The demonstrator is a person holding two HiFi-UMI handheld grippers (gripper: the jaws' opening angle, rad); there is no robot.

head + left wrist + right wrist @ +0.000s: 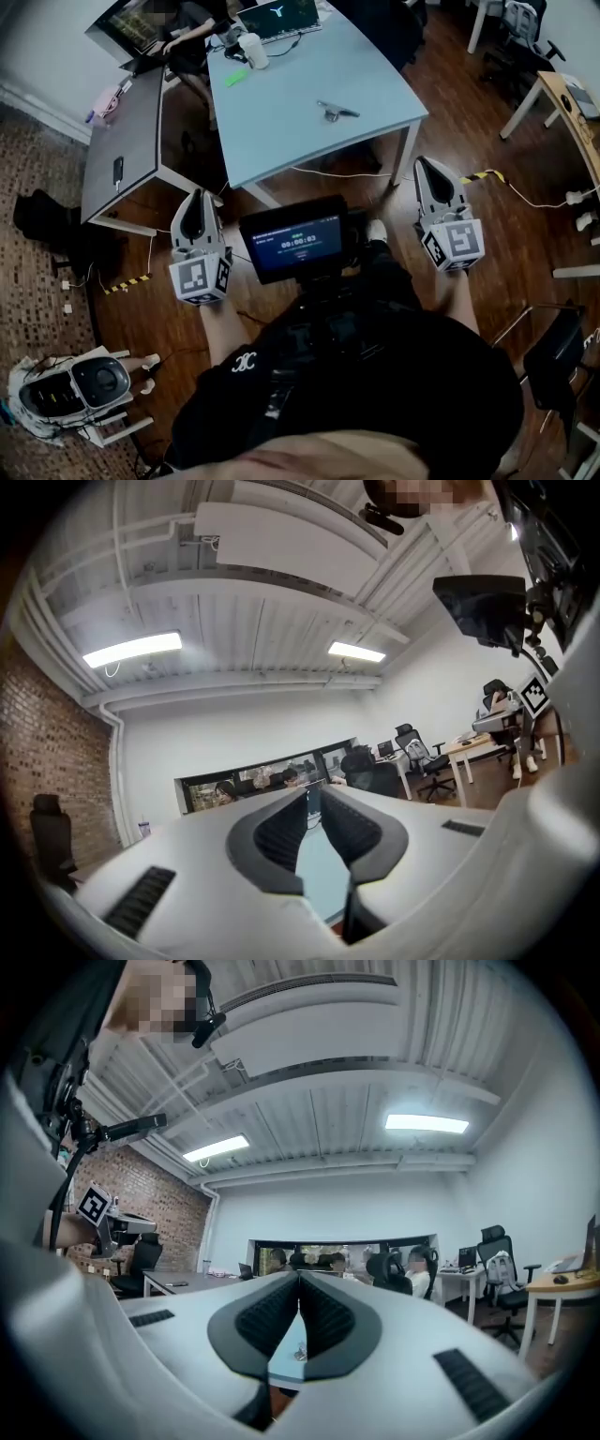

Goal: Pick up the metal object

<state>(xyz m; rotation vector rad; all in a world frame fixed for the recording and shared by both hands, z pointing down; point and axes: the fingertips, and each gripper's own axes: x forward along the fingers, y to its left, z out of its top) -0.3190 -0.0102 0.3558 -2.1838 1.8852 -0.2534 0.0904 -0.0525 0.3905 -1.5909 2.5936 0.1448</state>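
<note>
**A:** Where is the metal object?

**B:** The metal object (pixel 336 111) lies on the pale blue bench (pixel 281 141), upper middle of the head view, toward the bench's right side. It lies alone, well apart from both grippers.

**A:** What else does that bench carry?

**B:** At the top of the frame there is an open laptop (pixel 279 19) with a pale emblem on its dark screen, though I can read no lettering on it. A white cup (pixel 253 51) stands just beside the laptop, and a small green thing (pixel 235 77) lies just below the cup.

**A:** How do the jaws stand?

**B:** The right gripper (pixel 424 167), right of centre, has its jaws pressed together with nothing between them. The left gripper (pixel 196 199), left of centre, has its jaws narrow, with a thin slit at the tips and nothing in it. Both are held short of the blue bench, over the wooden floor (pixel 525 216).

**A:** Is there any writing to read?

**B:** Each gripper's cube bears black-and-white square markers, not words. The small screen (pixel 292 237) at centre shows a blue panel with white digits like a timer, too small to read with certainty. A white logo (pixel 246 361) of interlocked letters sits on the person's black top, lower left of centre. I cannot make out any brand names.

**A:** And at the upper left?

**B:** A grey bench (pixel 131 112) carries a dark, phone-like thing (pixel 118 170).
</note>
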